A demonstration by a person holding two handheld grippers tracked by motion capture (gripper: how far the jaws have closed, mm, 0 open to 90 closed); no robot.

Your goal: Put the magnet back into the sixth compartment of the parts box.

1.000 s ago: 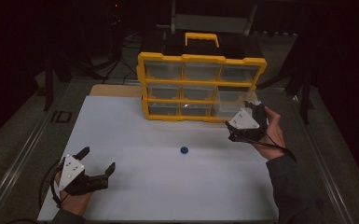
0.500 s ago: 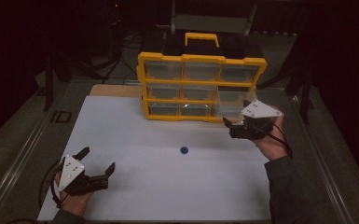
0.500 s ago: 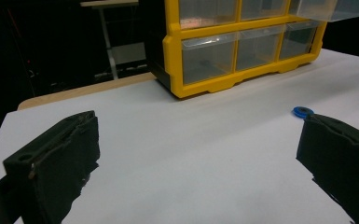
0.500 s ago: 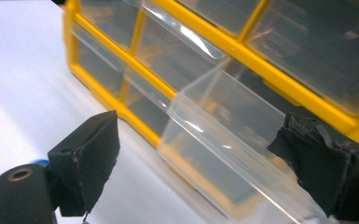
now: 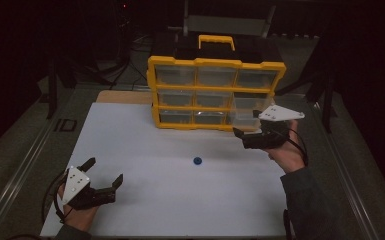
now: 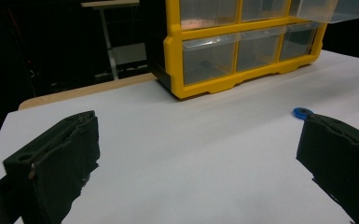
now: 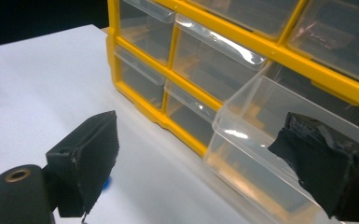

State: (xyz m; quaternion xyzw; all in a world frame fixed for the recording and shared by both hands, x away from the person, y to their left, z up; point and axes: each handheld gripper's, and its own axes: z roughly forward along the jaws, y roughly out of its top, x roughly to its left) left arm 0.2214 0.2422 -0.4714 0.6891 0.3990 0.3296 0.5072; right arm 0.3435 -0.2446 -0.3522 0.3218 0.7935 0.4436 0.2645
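Fingers of the left gripper (image 5: 105, 176) are spread wide and empty, low on the white desk (image 5: 145, 150), well left of the small blue round disc (image 5: 197, 161). Behind the disc stands the yellow plastic organiser with clear drawers (image 5: 215, 92). Right of the disc, the right gripper (image 5: 241, 138) hangs with fingers spread, empty, just before the pulled-out clear plastic drawer (image 7: 270, 140).

Judged risk: the flat disc could skid from a shallow pinch, or the right gripper could bump the drawer. The right gripper view shows that drawer's open interior; the left gripper view shows the disc (image 6: 303, 112) beside its own finger.
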